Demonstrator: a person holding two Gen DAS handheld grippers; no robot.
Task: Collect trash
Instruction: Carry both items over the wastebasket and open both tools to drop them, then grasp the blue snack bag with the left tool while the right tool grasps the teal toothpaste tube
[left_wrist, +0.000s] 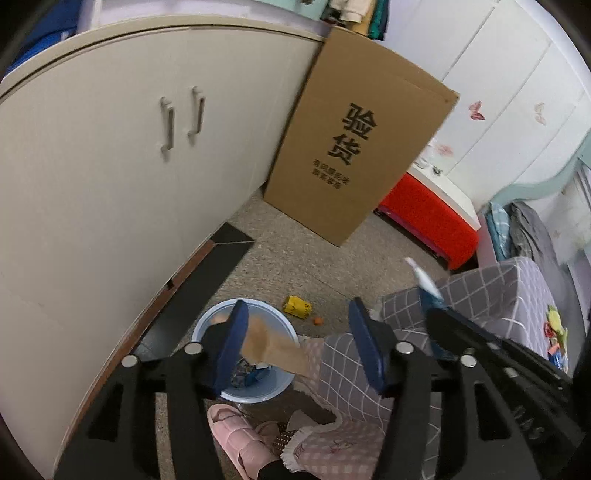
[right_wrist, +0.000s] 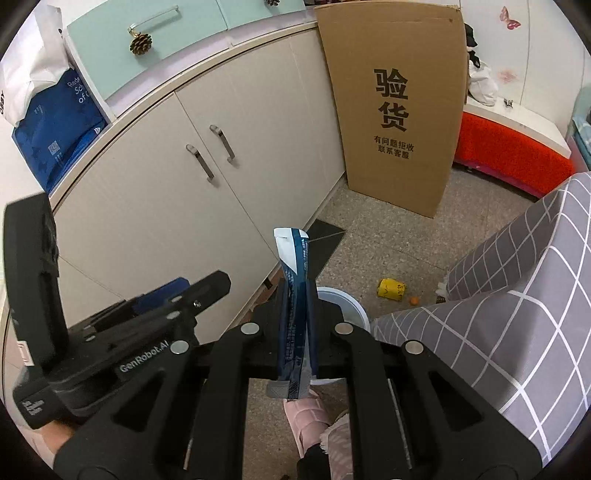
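Note:
My left gripper (left_wrist: 301, 338) hangs open over a pale blue bin (left_wrist: 207, 325) on the floor. A blurred brown scrap of cardboard (left_wrist: 271, 343) lies loose between its jaws, beside the left finger (left_wrist: 236, 332), above the bin, which holds some blue wrappers (left_wrist: 245, 373). My right gripper (right_wrist: 299, 291) is shut on a blue and white sachet wrapper (right_wrist: 293, 295) that stands upright, with the bin's rim (right_wrist: 351, 302) just behind it. A crumpled yellow wrapper (right_wrist: 390, 288) and a small orange bit (right_wrist: 414, 301) lie on the floor past the bin.
A white two-door cabinet (left_wrist: 110, 184) runs along the left, with a tall cardboard box (left_wrist: 351, 155) leaning at its end. A black board (left_wrist: 207, 280) lies by the cabinet's base. A grey checked cover (right_wrist: 517, 314) fills the right, a red bench (right_wrist: 517, 158) stands behind, and a pink slipper (left_wrist: 236, 439) is below.

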